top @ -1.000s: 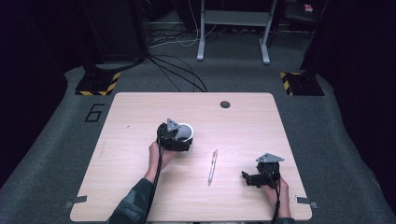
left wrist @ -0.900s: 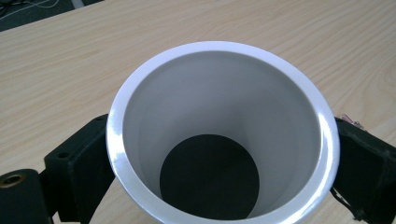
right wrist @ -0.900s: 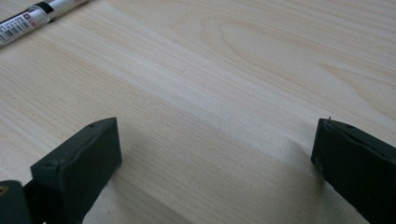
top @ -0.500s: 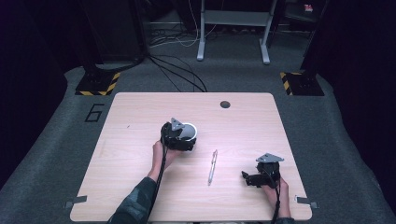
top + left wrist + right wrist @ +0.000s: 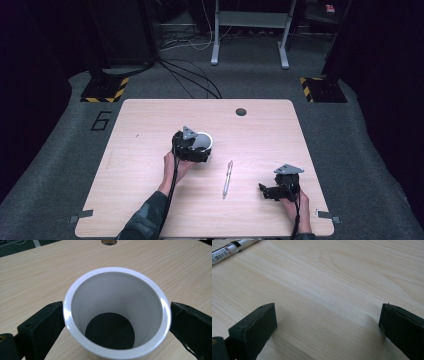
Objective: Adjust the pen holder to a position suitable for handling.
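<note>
While the left gripper clasps the cup, the right gripper's jaws gape.

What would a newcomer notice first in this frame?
Probably the white cylindrical cup with a dark bottom, standing mid-table between the jaws of the left tool, which flank its sides. Next, the slim silver pen lying on the pale wooden table between the hands, and the right tool resting open near the front right corner.
</note>
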Tool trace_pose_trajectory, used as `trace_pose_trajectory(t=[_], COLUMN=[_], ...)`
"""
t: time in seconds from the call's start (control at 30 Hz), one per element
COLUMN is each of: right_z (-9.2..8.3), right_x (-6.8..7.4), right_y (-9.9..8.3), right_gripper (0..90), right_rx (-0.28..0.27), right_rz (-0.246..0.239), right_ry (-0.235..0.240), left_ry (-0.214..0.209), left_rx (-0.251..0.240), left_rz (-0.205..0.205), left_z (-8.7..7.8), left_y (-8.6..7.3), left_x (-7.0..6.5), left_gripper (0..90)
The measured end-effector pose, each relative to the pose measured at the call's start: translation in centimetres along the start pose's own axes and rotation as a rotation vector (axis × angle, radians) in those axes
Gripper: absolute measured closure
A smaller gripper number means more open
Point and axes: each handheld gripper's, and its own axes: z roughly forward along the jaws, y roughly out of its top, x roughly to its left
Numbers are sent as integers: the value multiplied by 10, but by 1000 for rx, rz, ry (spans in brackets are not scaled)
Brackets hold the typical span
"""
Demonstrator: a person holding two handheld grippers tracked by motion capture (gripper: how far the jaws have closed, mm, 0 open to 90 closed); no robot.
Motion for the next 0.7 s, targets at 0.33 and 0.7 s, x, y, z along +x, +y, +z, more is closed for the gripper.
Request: trace_pose_trajectory(t=[0.33,0.7], right_z=[0,0], right_x=[0,0], right_y=[0,0], right_gripper=[10,10], right_rx=[0,-8], right_rz=[-1,3], right_ry=[0,-2], left_ry=[29,65], left_rx=[-44,41], left_rz=[-7,-35], left_z=[-53,-85], left_y=[-22,-84], left_x=[14,32], left_gripper=[1,1])
